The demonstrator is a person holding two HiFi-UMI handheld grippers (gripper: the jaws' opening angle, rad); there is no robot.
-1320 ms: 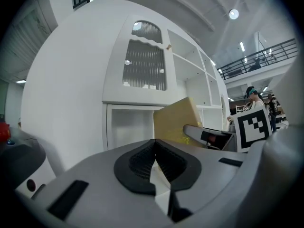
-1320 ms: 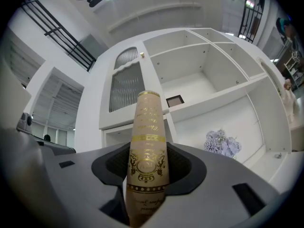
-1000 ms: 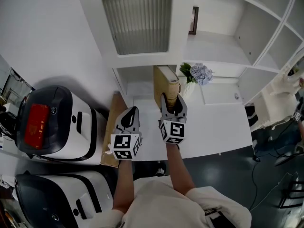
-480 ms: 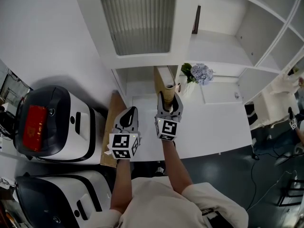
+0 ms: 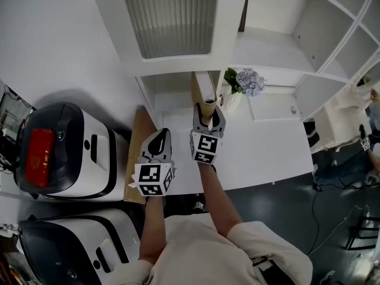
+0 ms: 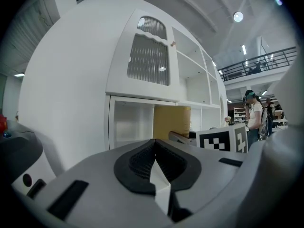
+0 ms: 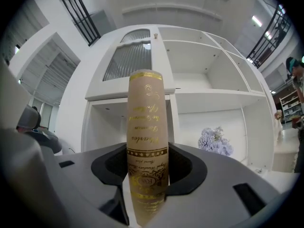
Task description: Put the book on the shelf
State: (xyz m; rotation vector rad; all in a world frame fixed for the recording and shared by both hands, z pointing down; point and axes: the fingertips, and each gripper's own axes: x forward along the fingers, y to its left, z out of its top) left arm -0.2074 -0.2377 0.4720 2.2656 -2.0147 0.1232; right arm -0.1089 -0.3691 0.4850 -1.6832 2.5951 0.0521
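Observation:
A tan book with gold lettering on its spine [image 7: 146,141] stands upright between the jaws of my right gripper [image 7: 147,167], which is shut on it. In the head view the book [image 5: 205,91] reaches into the mouth of the low open compartment [image 5: 172,97] of the white shelf unit, with the right gripper [image 5: 208,113] just behind it. My left gripper [image 5: 159,140] hangs to the left and a little nearer me, over the table's left edge. Its jaws [image 6: 154,163] are shut with nothing in them. The left gripper view also shows the book [image 6: 172,122] at the compartment.
A ribbed-glass cabinet door [image 5: 172,16] sits above the compartment, open white shelves [image 5: 279,46] to its right. Pale blue flowers [image 5: 248,81] stand right of the book on the white table [image 5: 261,153]. A wooden board [image 5: 138,159] and two white-and-black machines [image 5: 59,153] lie left. A person [image 6: 254,115] stands far right.
My right gripper has carried the book forward toward the low compartment, and the book now reaches its mouth. The left gripper has hardly moved.

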